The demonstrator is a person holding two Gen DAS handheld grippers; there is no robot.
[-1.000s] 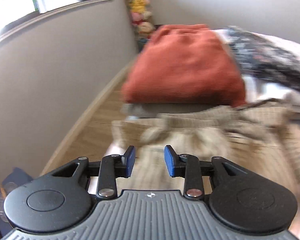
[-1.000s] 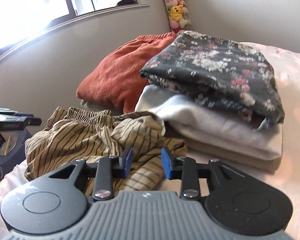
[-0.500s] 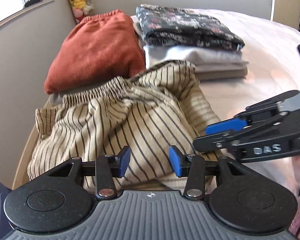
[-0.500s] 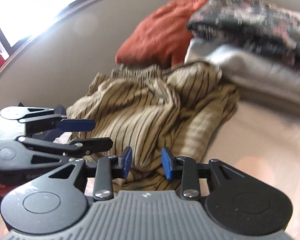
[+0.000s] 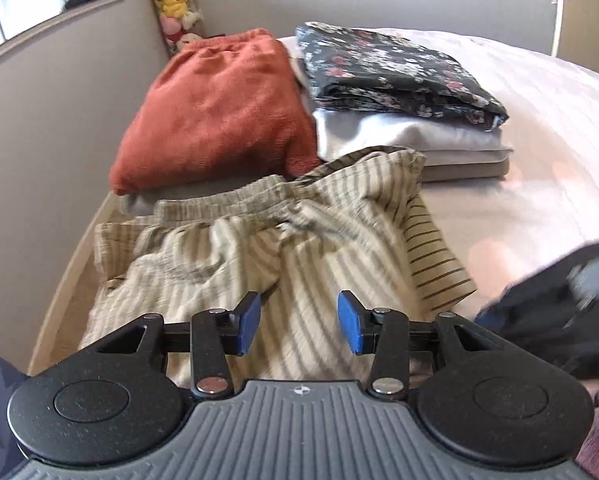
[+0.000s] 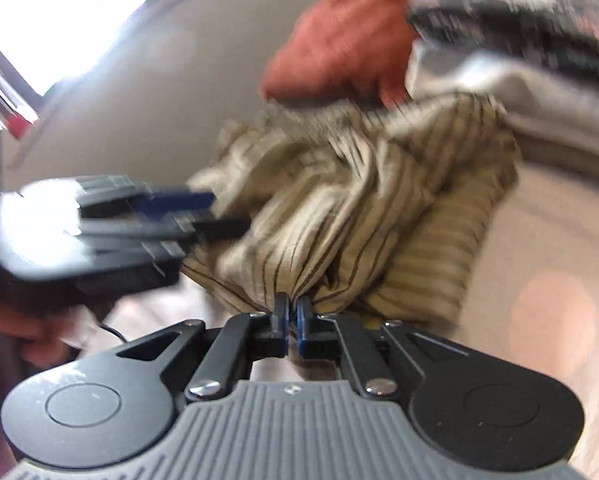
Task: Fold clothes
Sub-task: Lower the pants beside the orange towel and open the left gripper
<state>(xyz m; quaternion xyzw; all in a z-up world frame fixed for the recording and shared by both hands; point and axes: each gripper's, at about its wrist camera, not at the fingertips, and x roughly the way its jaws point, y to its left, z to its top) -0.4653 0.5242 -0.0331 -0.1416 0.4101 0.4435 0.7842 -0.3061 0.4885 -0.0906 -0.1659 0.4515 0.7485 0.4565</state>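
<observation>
While the right tongs (image 6: 292,314) are clamped on a bunched fold of the striped garment (image 5: 267,256) to lift it, the left tongs (image 5: 298,322) are held wide over it, ready for a second hold.

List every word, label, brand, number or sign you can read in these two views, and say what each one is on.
None can be read.
A small round emblem on the left gripper housing holds no letters.
The same emblem on the right gripper, shut on the striped garment, is too small to tell.
The floral garment carries pattern only.
</observation>
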